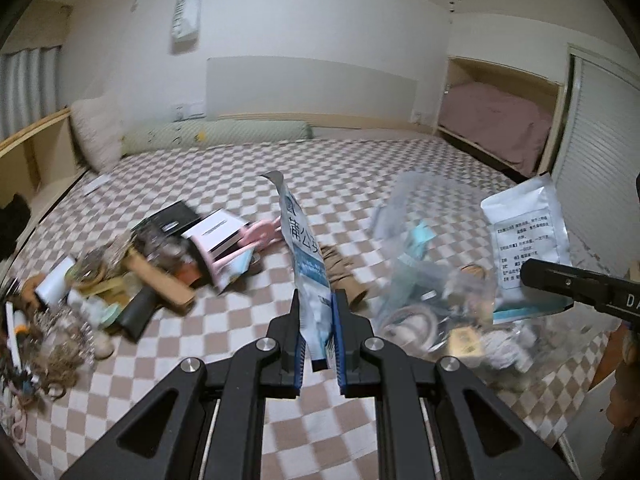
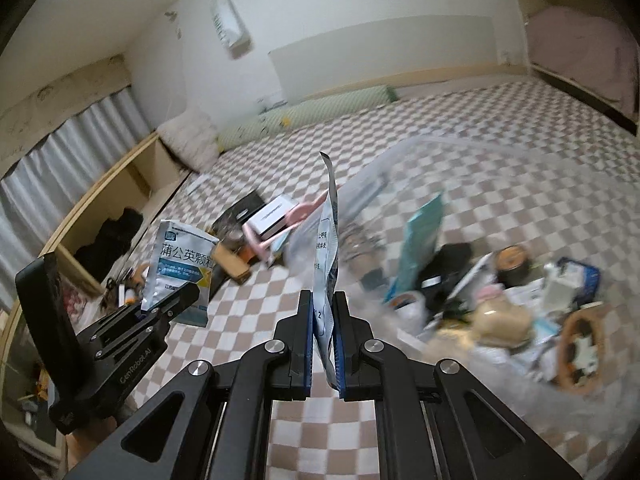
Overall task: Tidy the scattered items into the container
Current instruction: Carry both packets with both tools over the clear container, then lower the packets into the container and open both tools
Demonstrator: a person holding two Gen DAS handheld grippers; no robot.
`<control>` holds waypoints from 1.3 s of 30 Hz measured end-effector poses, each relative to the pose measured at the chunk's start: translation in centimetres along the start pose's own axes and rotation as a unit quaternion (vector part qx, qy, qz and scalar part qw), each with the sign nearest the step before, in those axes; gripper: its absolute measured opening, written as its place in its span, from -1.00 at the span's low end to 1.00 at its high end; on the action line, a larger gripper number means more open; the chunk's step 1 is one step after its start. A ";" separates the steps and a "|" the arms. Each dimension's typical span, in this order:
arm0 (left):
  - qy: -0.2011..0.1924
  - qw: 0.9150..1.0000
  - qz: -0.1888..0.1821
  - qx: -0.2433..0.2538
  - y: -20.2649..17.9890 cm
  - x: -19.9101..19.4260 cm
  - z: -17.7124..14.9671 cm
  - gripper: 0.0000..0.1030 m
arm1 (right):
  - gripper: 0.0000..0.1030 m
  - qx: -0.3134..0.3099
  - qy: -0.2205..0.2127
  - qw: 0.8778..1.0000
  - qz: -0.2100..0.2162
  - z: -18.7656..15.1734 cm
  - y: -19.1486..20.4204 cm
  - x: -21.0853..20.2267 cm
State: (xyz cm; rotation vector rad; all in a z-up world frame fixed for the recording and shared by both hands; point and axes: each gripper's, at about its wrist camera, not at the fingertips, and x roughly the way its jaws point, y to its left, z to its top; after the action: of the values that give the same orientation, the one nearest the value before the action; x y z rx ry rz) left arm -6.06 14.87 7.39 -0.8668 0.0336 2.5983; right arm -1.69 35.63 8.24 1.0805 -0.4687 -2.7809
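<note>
Both sachets (image 1: 308, 268) (image 2: 326, 264) stand upright, edge-on, pinched between closed fingers.

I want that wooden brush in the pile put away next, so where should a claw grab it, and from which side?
Judging from the blurred view, take the wooden brush by its bare end pointing out of the pile, coming from above on the open bedspread side; clutter crowds the other end.

A checkered bed (image 1: 248, 160) carries a clutter pile (image 1: 120, 276) at left, a clear container (image 1: 432, 280) at right, and pillows (image 1: 216, 136) at its head.
</note>
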 end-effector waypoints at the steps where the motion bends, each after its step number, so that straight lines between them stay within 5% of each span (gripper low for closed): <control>1: -0.002 1.000 -0.005 0.003 -0.7 0.2 0.3 -0.76 | -0.82 0.003 -0.004 1.000 -0.004 0.2 -0.6 -0.4; 22: 0.008 0.996 -0.066 0.058 -11.5 5.3 3.9 -0.76 | -0.82 0.071 -0.023 0.992 -0.097 1.2 -12.5 -3.7; 39: 0.036 0.994 -0.059 0.086 -15.1 9.2 3.6 -0.76 | -0.82 0.063 0.008 0.991 -0.120 0.4 -14.5 -2.3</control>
State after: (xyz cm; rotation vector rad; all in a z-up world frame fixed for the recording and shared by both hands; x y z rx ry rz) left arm -9.14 32.62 6.50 -0.8714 0.2153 2.4132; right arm -0.25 49.97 5.22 1.2634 -0.5543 -2.9810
